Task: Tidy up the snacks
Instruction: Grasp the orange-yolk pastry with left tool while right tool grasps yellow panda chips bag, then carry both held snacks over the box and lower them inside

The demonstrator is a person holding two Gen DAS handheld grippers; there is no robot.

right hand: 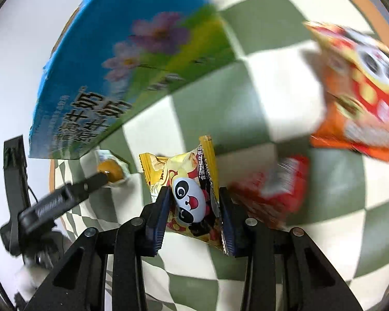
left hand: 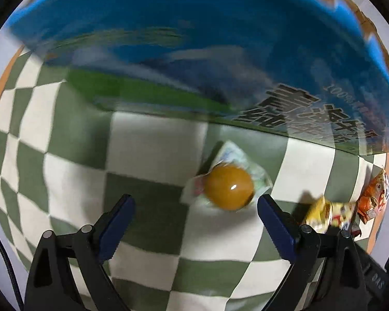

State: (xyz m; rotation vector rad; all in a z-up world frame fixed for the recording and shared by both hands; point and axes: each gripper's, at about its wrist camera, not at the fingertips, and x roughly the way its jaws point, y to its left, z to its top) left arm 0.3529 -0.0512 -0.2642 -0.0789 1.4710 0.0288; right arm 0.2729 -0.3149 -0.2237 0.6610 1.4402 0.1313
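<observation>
My left gripper (left hand: pixel 195 202) points down at the checked cloth with its jaws wide open. An amber jelly cup (left hand: pixel 228 189) in a clear wrapper lies just ahead, nearer the right finger and not touched. My right gripper (right hand: pixel 194 199) is shut on a yellow panda snack packet (right hand: pixel 188 191), its blue pads pressing both sides. That same yellow packet (left hand: pixel 329 215) shows at the right of the left wrist view. The left gripper (right hand: pixel 64 194) appears in the right wrist view, beside the jelly cup (right hand: pixel 111 172).
A big blue carton (left hand: pixel 220 39) with flowers and dark lettering stands behind the jelly cup; the carton (right hand: pixel 122 64) fills the upper left of the right wrist view. An orange panda bag (right hand: pixel 358 90) and a red packet (right hand: pixel 275 189) lie to the right. Green-and-white checked cloth (left hand: pixel 147 142) covers the table.
</observation>
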